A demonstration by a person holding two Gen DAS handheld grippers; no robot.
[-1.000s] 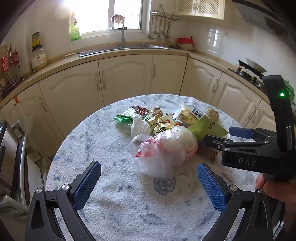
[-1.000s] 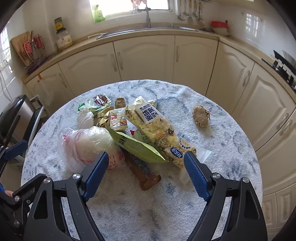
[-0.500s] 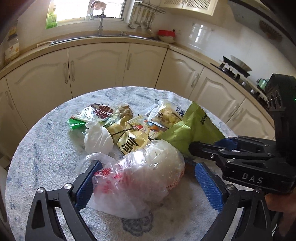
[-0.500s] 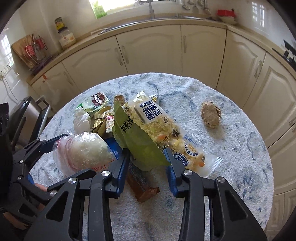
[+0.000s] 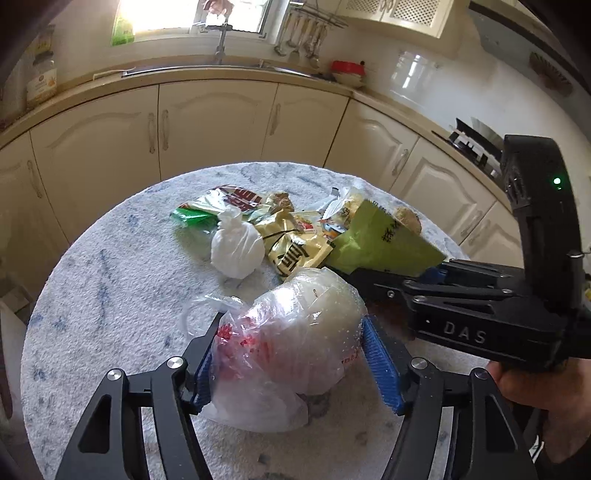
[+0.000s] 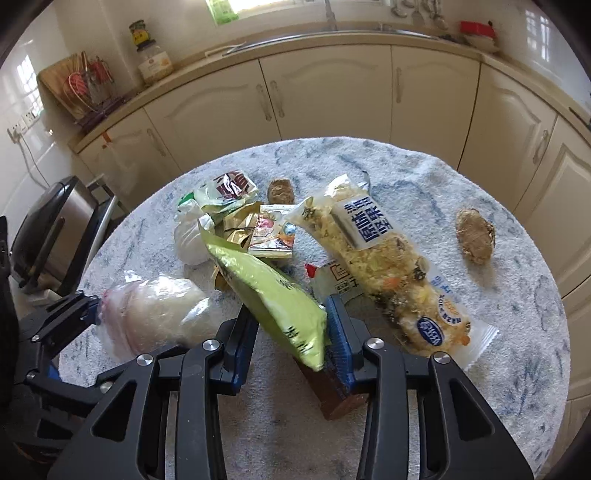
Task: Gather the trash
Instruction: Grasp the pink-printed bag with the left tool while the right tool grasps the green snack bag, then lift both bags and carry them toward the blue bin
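Cream cabinets, beige countertop, sunlit window, white tiled walls

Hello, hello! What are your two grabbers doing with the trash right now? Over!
Left gripper jaws closing around clear plastic bag. Right gripper jaws closing on green wrapper. More wrappers behind on table. Nothing blocking.

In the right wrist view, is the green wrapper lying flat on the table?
No. The green wrapper stands tilted up off the table, its lower end between the closing pads of the right tool.

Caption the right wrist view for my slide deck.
Right gripper closing on a green snack pouch amid wrappers on the round table; left gripper around a clear plastic bag.
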